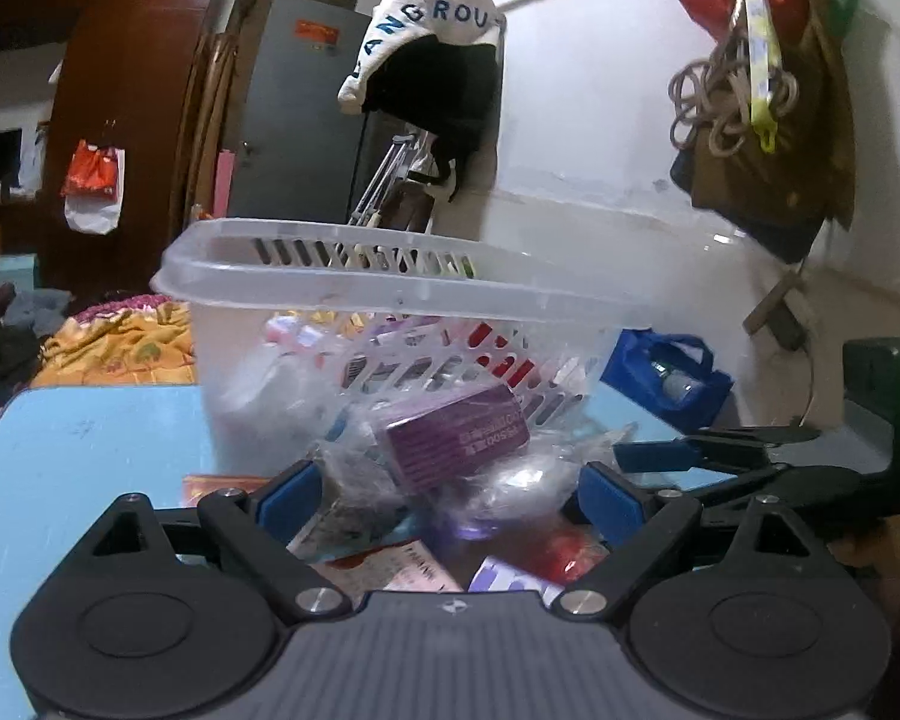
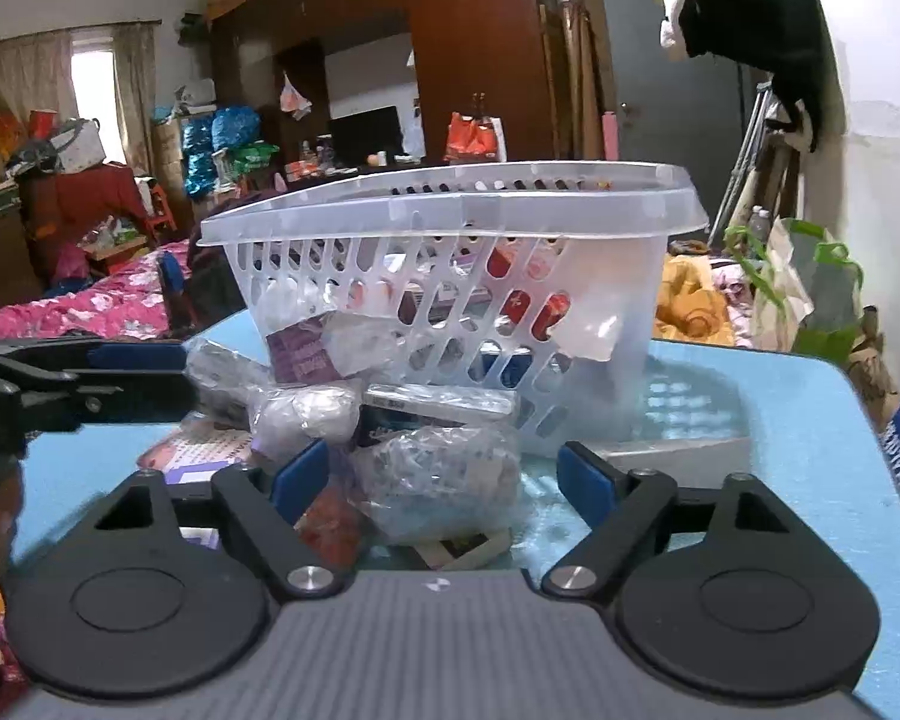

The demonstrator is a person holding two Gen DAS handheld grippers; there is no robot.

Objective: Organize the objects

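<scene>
One blue table [image 2: 810,420], cluttered bedroom behind.

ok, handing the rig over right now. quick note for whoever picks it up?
Left gripper: open, jaws either side of a purple box in clear wrap, not pressing on it.
Right gripper: open, a clear plastic bag sits between the jaws, no pad contact visible.
Basket: clear plastic, on the blue table, apparently tilted, already holding several packets.
Pile: wrapped bundles, boxes and a red packet lie loose on the table in front of the basket.
Done: part of the stuff is in the basket.
Left: grip and move the loose pile in, probably the purple box and clear bag first.
</scene>
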